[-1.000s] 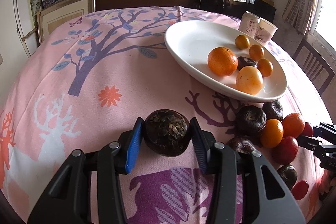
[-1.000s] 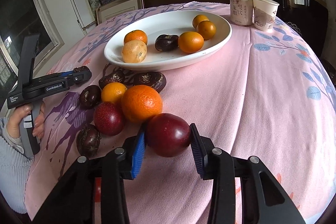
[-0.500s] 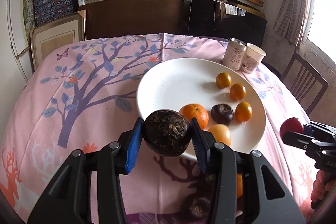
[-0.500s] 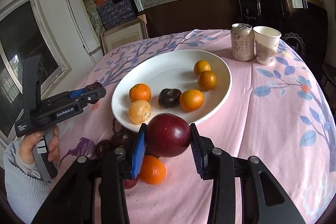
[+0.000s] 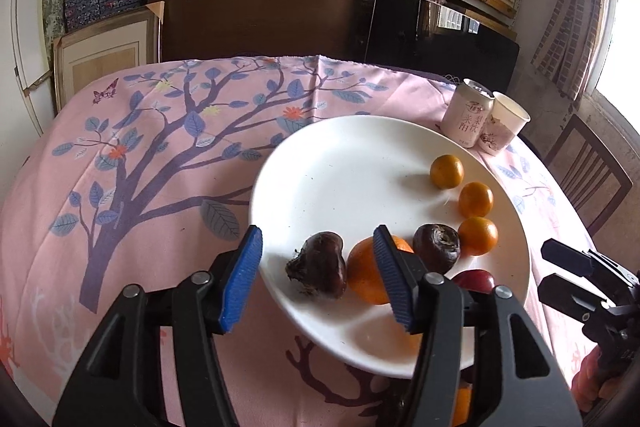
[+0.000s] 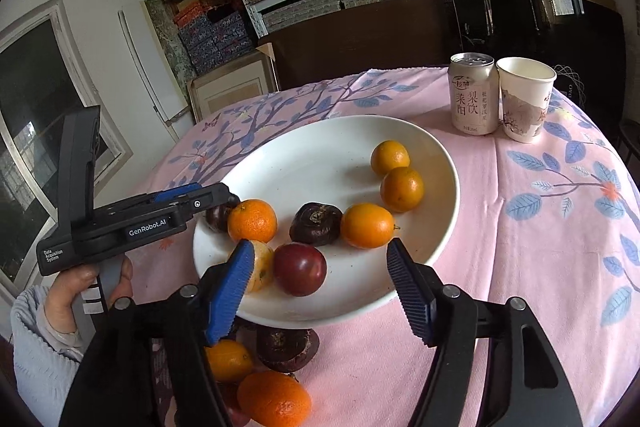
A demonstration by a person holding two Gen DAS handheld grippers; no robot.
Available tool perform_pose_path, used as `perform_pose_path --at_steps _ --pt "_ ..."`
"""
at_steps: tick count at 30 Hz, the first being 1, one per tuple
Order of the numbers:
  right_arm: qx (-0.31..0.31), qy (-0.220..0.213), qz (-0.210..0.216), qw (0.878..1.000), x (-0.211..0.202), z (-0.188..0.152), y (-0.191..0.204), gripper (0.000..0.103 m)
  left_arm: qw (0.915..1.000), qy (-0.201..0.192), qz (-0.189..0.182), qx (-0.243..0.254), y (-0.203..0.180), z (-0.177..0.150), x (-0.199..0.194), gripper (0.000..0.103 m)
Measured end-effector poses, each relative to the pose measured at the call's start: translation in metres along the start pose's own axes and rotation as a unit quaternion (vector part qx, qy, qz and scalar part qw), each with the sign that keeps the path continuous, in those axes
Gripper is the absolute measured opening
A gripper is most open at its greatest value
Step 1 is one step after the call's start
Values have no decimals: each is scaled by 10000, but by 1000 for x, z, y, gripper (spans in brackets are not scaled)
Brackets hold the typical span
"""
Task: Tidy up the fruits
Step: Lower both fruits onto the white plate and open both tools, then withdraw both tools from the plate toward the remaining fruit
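A white plate (image 5: 340, 163) (image 6: 320, 151) on the pink tablecloth holds several oranges, dark brown fruits and a red plum. My left gripper (image 5: 318, 281) is open over the plate's near rim; a dark brown fruit (image 5: 318, 269) lies on the plate between its jaws. My right gripper (image 6: 320, 289) is open over the plate's near rim; the red plum (image 6: 300, 269) lies on the plate between its jaws. In the right wrist view the left gripper (image 6: 224, 197) reaches over the plate's left rim.
A drink can (image 6: 474, 93) and a paper cup (image 6: 524, 99) stand behind the plate. Loose oranges (image 6: 274, 397) and a dark fruit (image 6: 286, 347) lie on the cloth in front of the plate. A chair (image 5: 588, 171) stands at the right.
Both grippers moved over the plate and opened. The dark brown fruit and the red plum left the jaws and now lie on the plate.
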State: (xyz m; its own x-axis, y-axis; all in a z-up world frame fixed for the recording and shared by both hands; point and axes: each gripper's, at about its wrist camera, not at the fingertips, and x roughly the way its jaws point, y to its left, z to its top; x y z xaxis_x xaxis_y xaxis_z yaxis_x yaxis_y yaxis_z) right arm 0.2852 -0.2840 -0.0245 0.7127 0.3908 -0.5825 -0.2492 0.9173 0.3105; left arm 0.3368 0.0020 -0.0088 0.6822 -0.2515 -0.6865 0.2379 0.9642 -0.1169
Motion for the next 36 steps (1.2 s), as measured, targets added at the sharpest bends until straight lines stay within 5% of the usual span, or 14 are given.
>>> perform_pose_path --at_steps 9,18,31,36 --pt "371 -165 -42 9992 -22 -14 -17 81 9994 -214 238 131 5 -36 -50 83" --pt "580 -281 -62 9979 -43 -28 -24 89 9952 226 390 863 -13 -105 -65 87" --pt "571 -116 -135 9982 -39 -33 -22 91 9927 464 468 1011 -21 -107 -45 99" --pt "601 -113 -149 9980 -40 -34 -23 91 9861 272 1264 1043 -3 -105 -52 99"
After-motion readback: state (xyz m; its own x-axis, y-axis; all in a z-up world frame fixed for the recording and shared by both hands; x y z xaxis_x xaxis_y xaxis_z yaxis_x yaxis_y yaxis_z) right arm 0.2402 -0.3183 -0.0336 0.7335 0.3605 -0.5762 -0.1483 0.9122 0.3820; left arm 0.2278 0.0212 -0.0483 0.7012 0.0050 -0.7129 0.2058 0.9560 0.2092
